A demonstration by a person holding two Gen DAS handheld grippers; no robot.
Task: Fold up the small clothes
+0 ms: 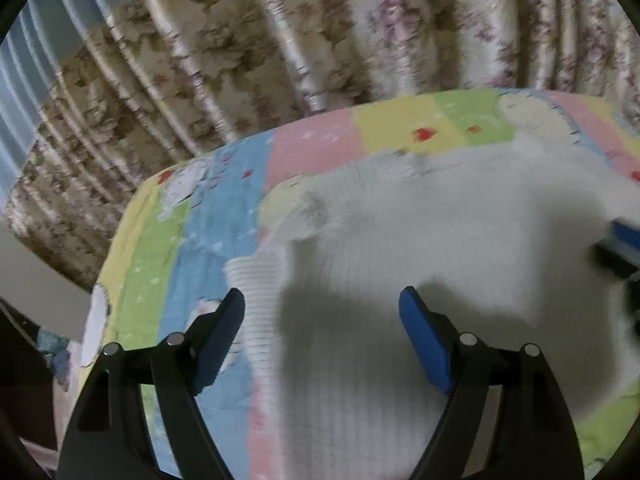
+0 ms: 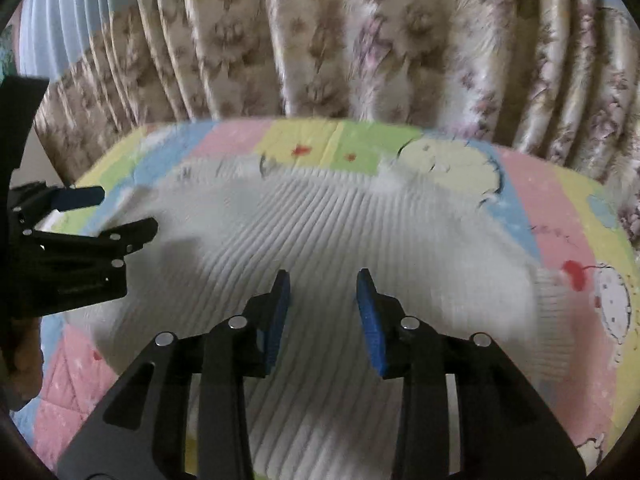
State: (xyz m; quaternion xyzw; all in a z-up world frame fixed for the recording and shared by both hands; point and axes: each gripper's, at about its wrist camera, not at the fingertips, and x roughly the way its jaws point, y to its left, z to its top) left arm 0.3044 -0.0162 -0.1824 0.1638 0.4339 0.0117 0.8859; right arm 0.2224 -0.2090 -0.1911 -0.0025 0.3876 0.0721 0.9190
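Observation:
A white ribbed knit garment (image 1: pixel 420 240) lies spread on a pastel patchwork quilt (image 1: pixel 208 216). My left gripper (image 1: pixel 322 300) hovers over the garment's left part with its blue pads wide apart and nothing between them. In the right wrist view the same garment (image 2: pixel 340 224) fills the middle. My right gripper (image 2: pixel 323 280) stands above it, jaws partly apart, with only the knit below showing in the gap. The left gripper (image 2: pixel 124 210) shows at the left edge of that view, open over the garment's left side. The right gripper's blue pad shows blurred at the right edge of the left wrist view.
A floral curtain (image 2: pixel 360 48) hangs close behind the quilt's far edge. The quilt (image 2: pixel 568 240) carries cartoon patches and rounds off to the left and right. A pale wall strip (image 1: pixel 36 276) and dark furniture sit at the lower left.

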